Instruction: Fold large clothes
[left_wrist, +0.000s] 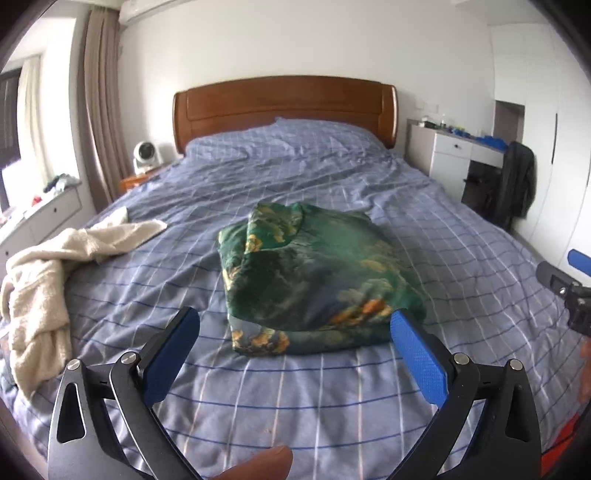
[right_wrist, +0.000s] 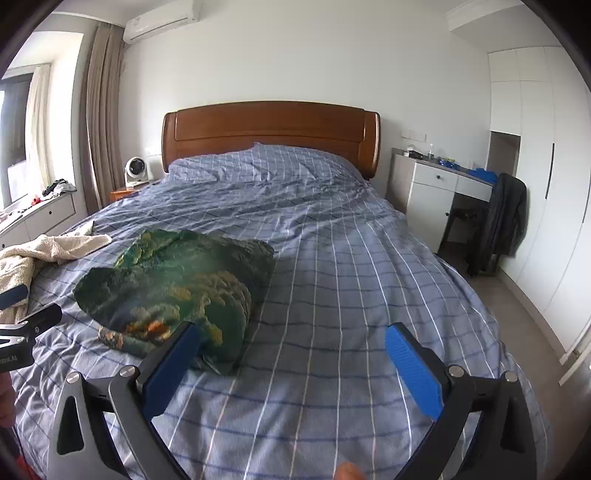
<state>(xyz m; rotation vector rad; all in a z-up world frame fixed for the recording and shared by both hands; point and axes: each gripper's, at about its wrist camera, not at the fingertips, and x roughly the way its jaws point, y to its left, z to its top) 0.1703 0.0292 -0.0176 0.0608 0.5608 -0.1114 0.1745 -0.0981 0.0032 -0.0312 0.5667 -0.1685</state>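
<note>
A folded green garment, printed with yellow and orange patches, lies in a compact bundle on the blue checked bedspread, roughly mid-bed and nearer the foot than the pillows; its layers are stacked unevenly, with a lower edge sticking out at the near left corner. The left gripper hovers just short of the bundle with its blue-padded fingers spread wide and nothing between them; the right fingertip appears to overlap the garment's near right corner, though whether it touches cannot be told. The right gripper is likewise held wide apart and empty, with the garment off to its left; its left finger sits in front of the bundle's near edge, contact unclear. Each gripper shows at the edge of the other's view, at the far right in the left wrist view and the far left in the right wrist view.

A cream towelling robe sprawls unfolded along the left edge of the bed, well apart from the green bundle; a wooden headboard stands against the white wall; a small white fan sits on a bedside table to the left; a white desk and a chair draped with a dark jacket stand to the right.
</note>
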